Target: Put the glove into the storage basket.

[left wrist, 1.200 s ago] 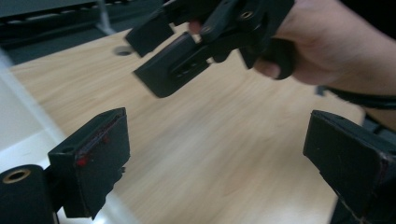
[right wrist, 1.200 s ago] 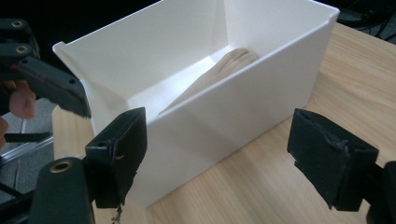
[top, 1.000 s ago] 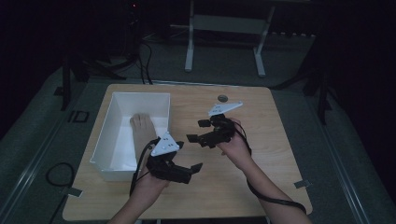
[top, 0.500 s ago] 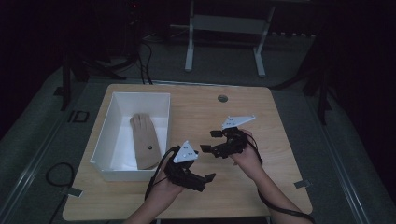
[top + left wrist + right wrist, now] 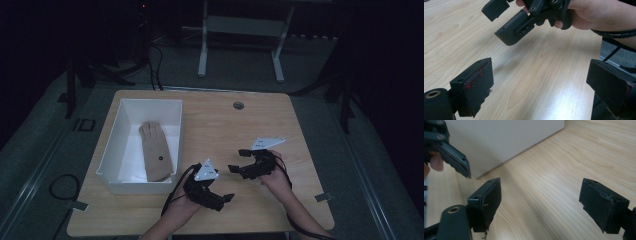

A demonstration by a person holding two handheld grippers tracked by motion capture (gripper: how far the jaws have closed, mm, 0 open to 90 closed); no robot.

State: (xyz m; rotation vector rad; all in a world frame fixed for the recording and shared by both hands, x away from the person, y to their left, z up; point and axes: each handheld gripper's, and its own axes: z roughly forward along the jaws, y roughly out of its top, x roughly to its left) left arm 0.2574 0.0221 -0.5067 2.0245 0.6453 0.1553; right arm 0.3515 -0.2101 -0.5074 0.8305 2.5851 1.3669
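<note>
Left hand-held gripper (image 5: 227,198) and right hand-held gripper (image 5: 237,161), jaws spread and empty, above table (image 5: 260,125); tan glove (image 5: 155,151) inside white bin (image 5: 112,145), its black spot indistinct.

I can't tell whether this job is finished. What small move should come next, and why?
Probably none beyond resting both hands. The glove already lies flat inside the white bin, and the left gripper and right gripper sit over bare table near the person, jaws spread wide with nothing between them.
</note>
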